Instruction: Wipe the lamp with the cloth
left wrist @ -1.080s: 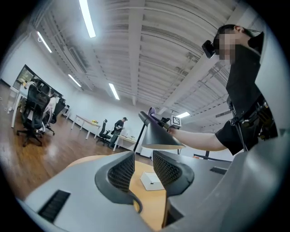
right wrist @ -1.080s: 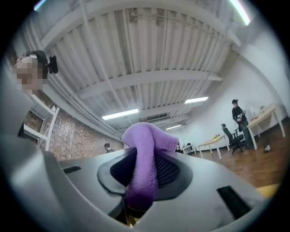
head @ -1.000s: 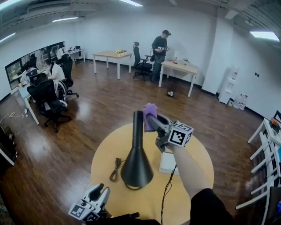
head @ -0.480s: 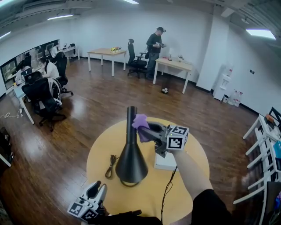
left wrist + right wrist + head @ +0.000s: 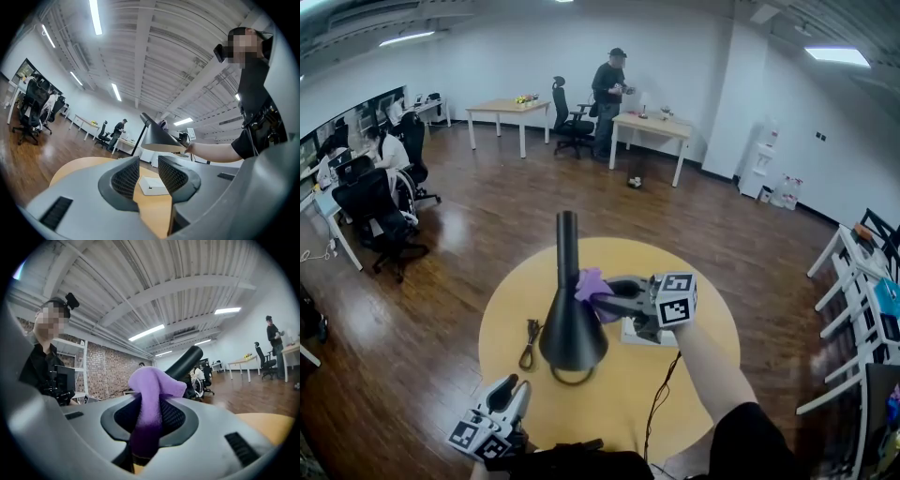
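Note:
A black lamp [image 5: 570, 328] with a cone shade and a thin upright stem stands on the round yellow table [image 5: 502, 305]. My right gripper [image 5: 602, 298] is shut on a purple cloth [image 5: 590, 283], which presses against the lamp where the stem meets the shade. In the right gripper view the cloth [image 5: 151, 401] bulges out of the jaws, with the lamp stem [image 5: 185, 363] just behind it. My left gripper [image 5: 508, 389] hangs low at the table's near edge, apart from the lamp. Its jaws stand open [image 5: 149, 176] with nothing between them, and the lamp shade [image 5: 159, 137] shows beyond.
A white flat box [image 5: 639, 334] lies on the table right of the lamp, under my right gripper. The lamp's black cable [image 5: 528, 343] coils at the left. People sit at desks [image 5: 370, 173] far left, and one stands at a far table [image 5: 649, 127].
My right gripper has slid down the lamp stem with the cloth, from near the top to the shade's neck. The left gripper has stayed put.

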{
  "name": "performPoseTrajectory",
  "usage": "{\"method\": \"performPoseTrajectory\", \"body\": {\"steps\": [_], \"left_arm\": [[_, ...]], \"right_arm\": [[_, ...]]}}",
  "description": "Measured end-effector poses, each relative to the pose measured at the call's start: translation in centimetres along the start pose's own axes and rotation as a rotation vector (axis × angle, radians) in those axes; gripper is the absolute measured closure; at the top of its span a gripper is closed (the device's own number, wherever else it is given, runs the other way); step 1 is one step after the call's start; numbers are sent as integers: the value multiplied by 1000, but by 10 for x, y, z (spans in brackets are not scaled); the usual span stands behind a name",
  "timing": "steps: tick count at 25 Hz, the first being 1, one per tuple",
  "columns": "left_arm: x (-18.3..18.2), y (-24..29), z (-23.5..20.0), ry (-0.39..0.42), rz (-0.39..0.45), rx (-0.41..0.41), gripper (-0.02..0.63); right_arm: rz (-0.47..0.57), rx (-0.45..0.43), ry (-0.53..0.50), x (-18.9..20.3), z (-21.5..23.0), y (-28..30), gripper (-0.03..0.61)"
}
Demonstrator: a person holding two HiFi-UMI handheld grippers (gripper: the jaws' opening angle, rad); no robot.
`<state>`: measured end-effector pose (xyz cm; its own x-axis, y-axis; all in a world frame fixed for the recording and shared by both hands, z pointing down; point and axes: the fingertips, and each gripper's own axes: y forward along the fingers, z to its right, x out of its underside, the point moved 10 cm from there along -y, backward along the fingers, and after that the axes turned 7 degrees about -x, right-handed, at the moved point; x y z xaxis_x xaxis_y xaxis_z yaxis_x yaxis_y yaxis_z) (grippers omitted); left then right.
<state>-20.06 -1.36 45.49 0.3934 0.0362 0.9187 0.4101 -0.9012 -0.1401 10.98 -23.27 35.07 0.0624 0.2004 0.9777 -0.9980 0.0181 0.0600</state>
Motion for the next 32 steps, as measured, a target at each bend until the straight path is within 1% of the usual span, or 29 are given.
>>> {"method": "performPoseTrajectory", "body": {"steps": [5, 11, 14, 16, 18, 20, 22, 23, 26, 28, 30, 32], "left_arm": [[-6, 18, 1, 38, -18, 58, 487], [-28, 43, 2, 66, -19, 123, 486], [-34, 57, 6, 90, -23, 158, 486], [-37, 66, 11, 89, -22, 188, 486], [-41, 76, 16, 73, -22, 232, 486], [-44, 83, 21, 79, -23, 268, 486], [-47, 86, 27, 110, -29, 279, 486], [-47, 86, 29, 127, -32, 278, 486], [-47, 85, 34, 163, -11, 259, 486], [-45, 82, 36, 166, 0, 238, 486], [-42, 77, 38, 160, -9, 220, 486], [-39, 70, 44, 161, -12, 200, 486]], "right_arm": [[6, -3, 54, 21, -20, -13, 477], [-4, 23, 76, 41, -40, -26, 477], [-10, 36, 77, 48, -48, -31, 477], [-21, 37, 71, 51, -52, -34, 477], [-42, 27, 61, 51, -53, -37, 477], [-49, 3, 48, 46, -52, -36, 477], [-3, 0, 34, 36, -48, -37, 477], [41, 22, 25, 28, -42, -38, 477], [193, 145, 11, 0, -11, -38, 477], [284, 210, 25, -23, 13, -32, 477], [360, 256, 61, -41, 38, -28, 477], [423, 266, 159, -46, 66, -29, 477]]}}
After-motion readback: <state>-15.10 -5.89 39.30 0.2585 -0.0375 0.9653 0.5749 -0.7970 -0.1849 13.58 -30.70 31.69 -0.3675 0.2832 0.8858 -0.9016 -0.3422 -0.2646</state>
